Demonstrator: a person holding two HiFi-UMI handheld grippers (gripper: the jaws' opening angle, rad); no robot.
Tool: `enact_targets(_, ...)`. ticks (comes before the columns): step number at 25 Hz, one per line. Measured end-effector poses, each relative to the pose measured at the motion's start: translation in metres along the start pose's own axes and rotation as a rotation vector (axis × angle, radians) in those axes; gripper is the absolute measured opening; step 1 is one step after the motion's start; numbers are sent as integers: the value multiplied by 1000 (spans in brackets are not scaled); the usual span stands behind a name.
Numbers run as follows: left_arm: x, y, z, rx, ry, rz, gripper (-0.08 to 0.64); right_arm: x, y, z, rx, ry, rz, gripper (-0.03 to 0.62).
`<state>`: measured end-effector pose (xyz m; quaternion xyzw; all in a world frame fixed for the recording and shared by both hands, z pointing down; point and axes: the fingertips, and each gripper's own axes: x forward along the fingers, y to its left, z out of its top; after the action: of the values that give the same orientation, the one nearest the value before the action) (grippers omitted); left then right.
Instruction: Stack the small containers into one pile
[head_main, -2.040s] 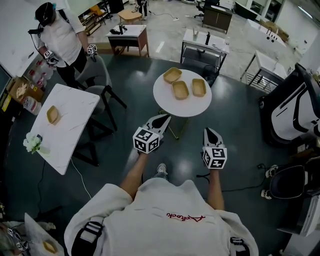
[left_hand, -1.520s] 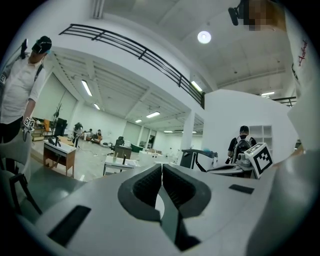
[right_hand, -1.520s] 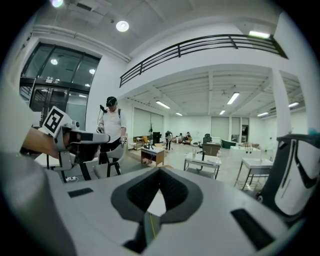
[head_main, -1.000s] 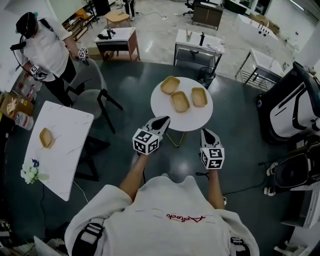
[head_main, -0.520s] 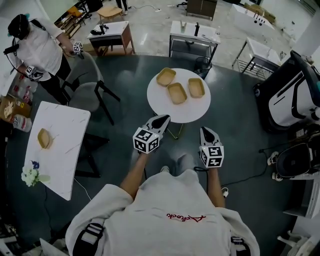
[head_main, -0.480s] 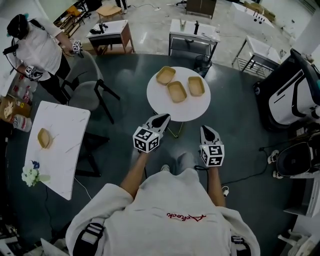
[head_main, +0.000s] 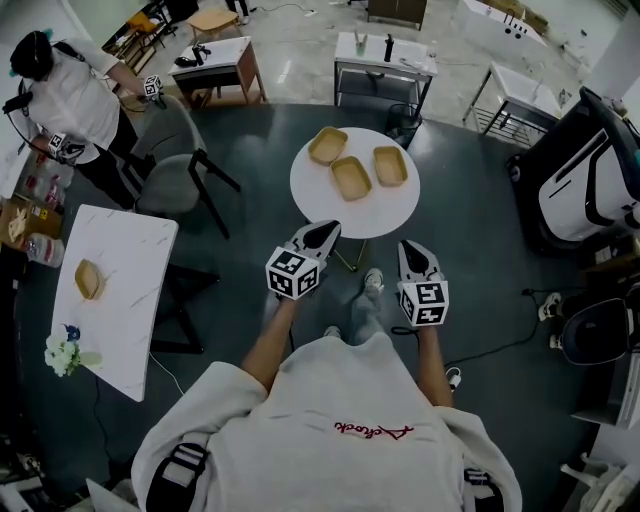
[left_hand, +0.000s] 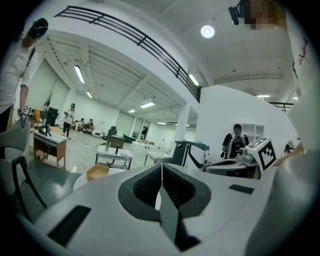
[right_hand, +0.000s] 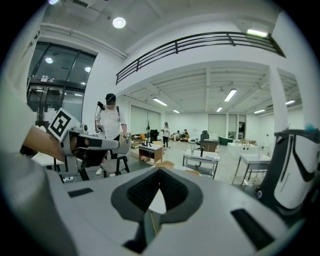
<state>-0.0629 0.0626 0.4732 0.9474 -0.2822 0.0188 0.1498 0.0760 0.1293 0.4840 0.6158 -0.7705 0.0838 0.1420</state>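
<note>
containers (head_main: 351, 177) lie unstacked on table (head_main: 338, 216)

The left gripper (left_hand: 161, 167) hides most of the round table (left_hand: 79, 181).

The head camera looks steeply down from above the person's shoulders, with the round white table (head_main: 340, 215) ahead and well below. The cameras on the left gripper (head_main: 325, 230) and right gripper (head_main: 412, 248) sit close behind their own jaws, facing nearly level across the room. All three views share that table's tan containers (head_main: 351, 177).
</note>
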Motion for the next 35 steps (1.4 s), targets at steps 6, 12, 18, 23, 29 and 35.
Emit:
enact_targets(6,16,4,5,16,-6,-7,18,12,-13,5,3,-23,-10,20)
enact_targets(12,37,18,16,17,-13,1,18,33,-29,13,-19,-22,-6,20)
enact_targets(18,67,41,27,20,-14,16,18,68,-53,25,-23,-29,7,20)
enact_targets(23,97,66,41,42,-7,33,18,106,-76,38,-31,-37,16,20)
enact_targets(29,131,91,59,47,-2,53,18,146,-104,56,-39,-43,28,20)
enact_targets(35,166,108,80,52,-9,89,18,183,-138,76,-46,-53,60,20)
